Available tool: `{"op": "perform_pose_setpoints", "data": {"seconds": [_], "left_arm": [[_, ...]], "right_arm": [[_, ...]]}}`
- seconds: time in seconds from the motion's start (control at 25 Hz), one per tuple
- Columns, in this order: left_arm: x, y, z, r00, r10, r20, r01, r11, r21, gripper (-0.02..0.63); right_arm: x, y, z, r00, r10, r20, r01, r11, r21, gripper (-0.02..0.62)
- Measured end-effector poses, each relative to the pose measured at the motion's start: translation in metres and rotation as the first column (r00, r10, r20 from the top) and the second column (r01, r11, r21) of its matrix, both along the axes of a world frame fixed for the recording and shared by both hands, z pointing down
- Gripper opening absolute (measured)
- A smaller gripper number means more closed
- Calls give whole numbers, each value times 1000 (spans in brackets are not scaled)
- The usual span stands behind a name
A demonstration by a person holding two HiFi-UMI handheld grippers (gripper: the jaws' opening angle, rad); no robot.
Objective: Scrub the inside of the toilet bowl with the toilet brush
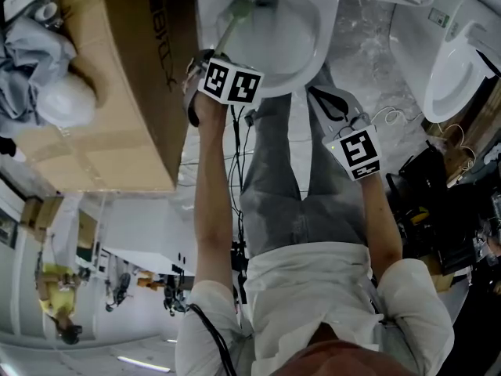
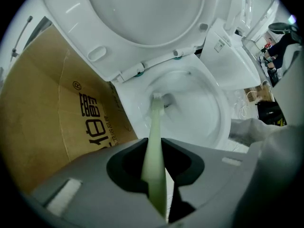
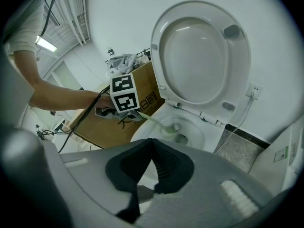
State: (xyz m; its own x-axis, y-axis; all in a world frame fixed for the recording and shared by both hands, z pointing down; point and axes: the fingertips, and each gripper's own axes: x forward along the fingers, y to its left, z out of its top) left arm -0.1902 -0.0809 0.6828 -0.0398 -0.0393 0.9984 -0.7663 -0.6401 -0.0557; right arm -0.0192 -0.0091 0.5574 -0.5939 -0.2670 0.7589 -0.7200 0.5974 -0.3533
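- The toilet brush (image 2: 156, 127) runs forward from between the jaws of my left gripper (image 2: 155, 175), its head down in the toilet bowl (image 2: 209, 118).
- The raised lid (image 2: 142, 18) stands behind the bowl.
- A cardboard box (image 1: 117, 92) sits just left of the bowl, with a bundle of cloth (image 1: 39, 77) on it.
- My right gripper (image 3: 152, 167) hangs before the bowl, right of my left one, over my leg (image 1: 329, 202).
- A 2nd toilet (image 1: 454, 69) stands right of the bowl, bare floor (image 1: 368, 45) between the 2.
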Motion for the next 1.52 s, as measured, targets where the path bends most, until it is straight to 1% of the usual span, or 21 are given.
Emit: {"op": "perform_pose_setpoints", "data": {"seconds": [0.4, 0.68, 0.92, 1.0, 1.12, 1.28, 1.36, 1.48, 1.52], "left_arm": [[29, -9, 2, 994, -100, -37, 100, 995, -7, 98], [65, -4, -6, 979, -170, -116, 169, 985, -13, 98], [94, 12, -9, 953, -214, -213, 212, 977, -33, 98], [102, 20, -10, 941, -229, -250, 226, 973, -41, 98], [118, 31, -13, 913, -255, -320, 250, 967, -59, 100], [129, 46, -15, 893, -279, -354, 271, 960, -72, 100], [130, 54, -15, 864, -323, -387, 311, 946, -96, 100], [127, 71, -14, 806, -402, -433, 378, 914, -144, 100], [125, 78, -13, 793, -420, -442, 392, 906, -159, 100]], "right_arm": [[23, 1, -3, 1000, -17, -16, 17, 1000, -10, 3], [38, 1, -3, 998, -59, -18, 58, 998, -13, 3], [44, 5, 0, 996, -89, -4, 89, 996, -16, 3], [46, 7, 1, 995, -97, -2, 97, 995, -19, 3], [50, 10, 2, 994, -106, -2, 106, 994, -22, 3], [52, 12, 2, 993, -114, -2, 114, 993, -22, 3], [52, 13, 3, 993, -120, -2, 120, 992, -21, 3], [48, 14, 4, 991, -136, 0, 136, 990, -23, 3], [46, 15, 4, 990, -142, 2, 142, 990, -23, 3]]}}
